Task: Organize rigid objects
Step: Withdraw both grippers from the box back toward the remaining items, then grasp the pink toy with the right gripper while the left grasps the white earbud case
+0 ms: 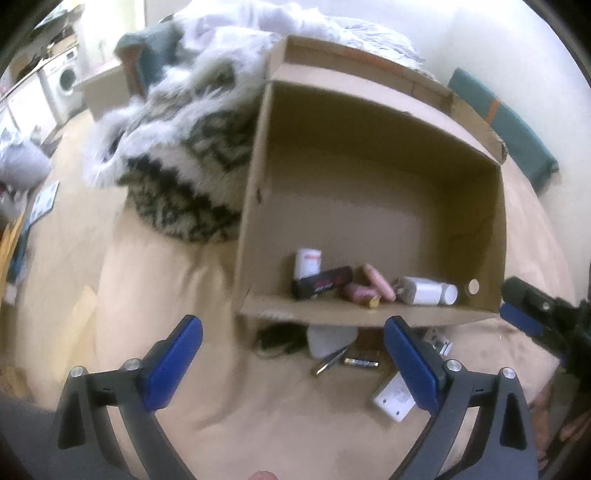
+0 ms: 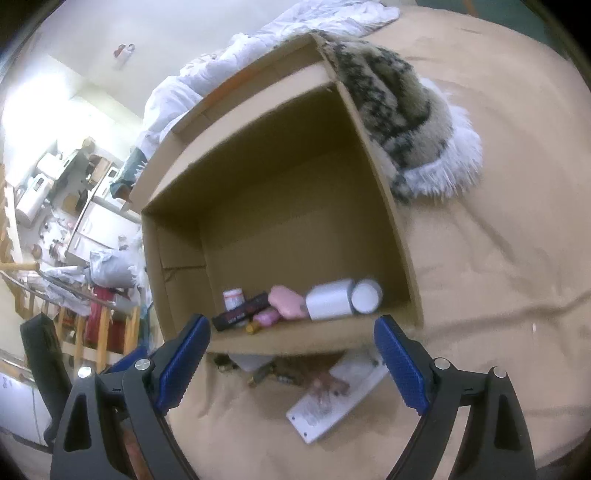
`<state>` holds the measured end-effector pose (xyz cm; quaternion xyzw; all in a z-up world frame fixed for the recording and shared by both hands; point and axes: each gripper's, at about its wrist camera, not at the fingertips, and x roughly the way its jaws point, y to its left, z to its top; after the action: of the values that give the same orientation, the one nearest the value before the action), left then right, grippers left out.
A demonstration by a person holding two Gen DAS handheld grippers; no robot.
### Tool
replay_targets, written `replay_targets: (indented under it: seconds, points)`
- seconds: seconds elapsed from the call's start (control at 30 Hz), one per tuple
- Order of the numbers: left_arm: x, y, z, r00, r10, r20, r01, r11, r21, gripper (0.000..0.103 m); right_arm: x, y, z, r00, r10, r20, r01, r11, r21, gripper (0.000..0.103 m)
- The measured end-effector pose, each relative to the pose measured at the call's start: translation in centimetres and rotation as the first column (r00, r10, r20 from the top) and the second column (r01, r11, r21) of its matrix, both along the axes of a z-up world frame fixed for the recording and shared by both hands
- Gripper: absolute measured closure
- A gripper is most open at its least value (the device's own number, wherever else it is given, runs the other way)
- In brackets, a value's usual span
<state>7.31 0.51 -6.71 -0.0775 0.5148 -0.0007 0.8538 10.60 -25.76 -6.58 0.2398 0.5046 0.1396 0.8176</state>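
Observation:
An open cardboard box (image 1: 258, 192) (image 2: 384, 206) stands on a beige bedsheet. Along its near wall lie a white jar (image 1: 430, 291) (image 2: 341, 299), pink bottles (image 1: 364, 291) (image 2: 286, 301), a black and red tube (image 1: 321, 282) (image 2: 240, 312) and a small white pot (image 1: 308, 260) (image 2: 232, 297). In front of the box lie a battery (image 1: 360, 363), metal tweezers (image 1: 328, 362), and a white flat device (image 1: 393, 400) (image 2: 338, 395). My left gripper (image 1: 293, 365) hangs open above these loose things. My right gripper (image 2: 291, 362) is open too, empty, just before the box's near wall.
A furry patterned blanket (image 1: 184, 158) (image 2: 402, 110) lies against the box's side, with white bedding (image 1: 295, 18) behind. A teal cushion (image 1: 509, 125) sits at the far right. The other gripper (image 1: 532, 314) shows at the right edge. Cluttered shelves and furniture (image 2: 55, 206) stand beyond the bed.

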Motion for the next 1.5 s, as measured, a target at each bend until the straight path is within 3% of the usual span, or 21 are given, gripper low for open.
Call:
replay_targets:
  seconds: [0.2, 0.43, 0.6, 0.7, 0.77, 0.87, 0.97, 1.2, 1.4, 1.43, 1.5]
  points:
    - [-0.9, 1.9, -0.6, 0.997, 0.073, -0.038, -0.074, 0.997, -0.028, 0.005, -2.0, -0.9, -1.1, 0.998, -0.055, -0.036, 0.055, 0.998, 0.013, 0.007]
    - [-1.1, 3.5, -1.2, 0.984, 0.154, -0.094, -0.160, 0.986, -0.055, 0.005, -2.4, -1.2, -3.6, 0.985, -0.101, -0.141, 0.110, 0.992, 0.056, 0.007]
    - [-0.8, 3.9, -1.3, 0.978, 0.171, -0.118, -0.181, 0.981, -0.076, 0.005, -1.6, 1.0, -4.5, 0.984, -0.031, -0.174, 0.026, 0.999, -0.036, 0.007]
    - [-0.6, 4.2, -1.4, 0.973, 0.189, -0.135, -0.204, 0.974, -0.100, 0.005, -1.0, 3.2, -5.3, 0.976, 0.060, -0.210, -0.070, 0.997, -0.041, 0.007]
    - [-0.5, 4.3, -1.4, 0.971, 0.191, -0.144, -0.209, 0.971, -0.117, 0.005, -1.0, 3.9, -6.0, 0.969, 0.071, -0.235, -0.075, 0.997, -0.005, 0.008]
    - [-0.7, 4.4, -1.2, 0.971, 0.187, -0.146, -0.207, 0.969, -0.134, 0.005, -1.0, 4.0, -7.1, 0.965, 0.042, -0.258, -0.042, 0.999, 0.008, 0.014]
    - [-0.7, 4.5, -1.0, 0.972, 0.186, -0.145, -0.207, 0.968, -0.143, 0.005, -1.1, 3.8, -8.2, 0.957, 0.038, -0.287, -0.017, 0.997, 0.074, 0.034]
    - [-0.8, 4.2, -1.2, 0.971, 0.180, -0.159, -0.204, 0.967, -0.155, 0.005, -0.2, 5.5, -7.6, 0.970, 0.089, -0.227, -0.078, 0.995, 0.056, 0.042]
    - [-0.8, 4.2, -1.7, 0.967, 0.189, -0.169, -0.213, 0.968, -0.134, 0.005, 1.8, 6.3, -9.1, 0.964, 0.097, -0.246, -0.085, 0.995, 0.059, 0.043]
    - [-0.7, 4.3, -1.9, 0.966, 0.194, -0.173, -0.218, 0.967, -0.132, 0.005, 2.1, 6.4, -9.4, 0.962, 0.096, -0.254, -0.083, 0.995, 0.063, 0.046]
    - [-0.7, 4.5, -2.1, 0.963, 0.201, -0.180, -0.225, 0.966, -0.129, 0.005, 2.5, 6.9, -10.1, 0.954, 0.111, -0.277, -0.099, 0.993, 0.058, 0.060]
